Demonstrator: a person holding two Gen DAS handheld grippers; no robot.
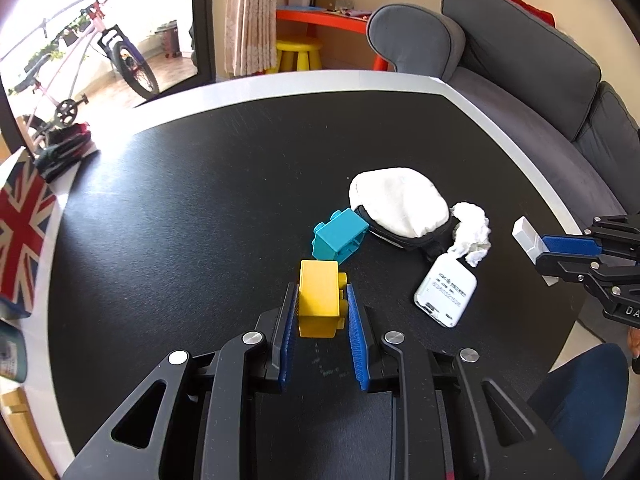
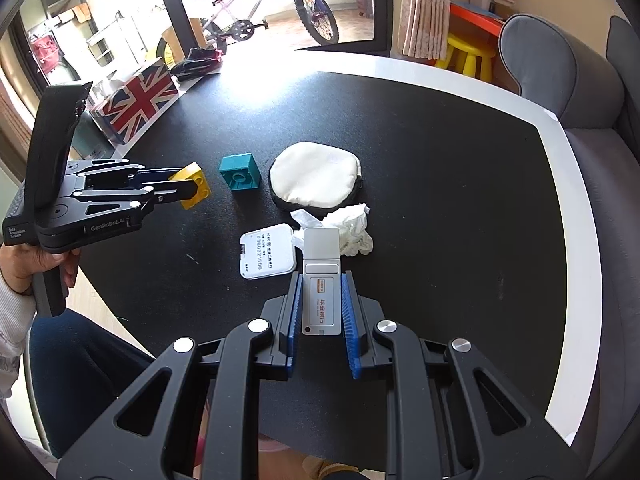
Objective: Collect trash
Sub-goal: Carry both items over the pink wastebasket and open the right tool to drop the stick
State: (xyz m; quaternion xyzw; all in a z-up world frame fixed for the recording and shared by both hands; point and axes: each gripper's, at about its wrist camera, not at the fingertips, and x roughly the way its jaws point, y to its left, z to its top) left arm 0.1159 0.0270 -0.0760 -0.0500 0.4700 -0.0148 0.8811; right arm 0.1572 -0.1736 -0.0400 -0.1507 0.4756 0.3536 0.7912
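A crumpled white tissue (image 1: 472,232) (image 2: 352,232) lies on the black table beside a round white pouch (image 1: 400,204) (image 2: 316,178). My left gripper (image 1: 322,300) (image 2: 196,190) is shut on a yellow toy brick (image 1: 320,300) (image 2: 192,184). A teal toy brick (image 1: 340,238) (image 2: 240,176) lies just beyond it. My right gripper (image 2: 322,284) (image 1: 560,250) is shut on a white bank token device (image 2: 322,276) (image 1: 530,240). A white card-like device (image 1: 446,292) (image 2: 268,256) lies flat next to the tissue.
The black table (image 1: 200,220) has a white rim (image 2: 576,240). A Union Jack box (image 1: 22,232) (image 2: 140,100) and dark gloves (image 1: 64,152) (image 2: 198,62) sit at its left edge. A grey sofa (image 1: 540,80) stands to the right. A person's leg (image 1: 580,400) is close by.
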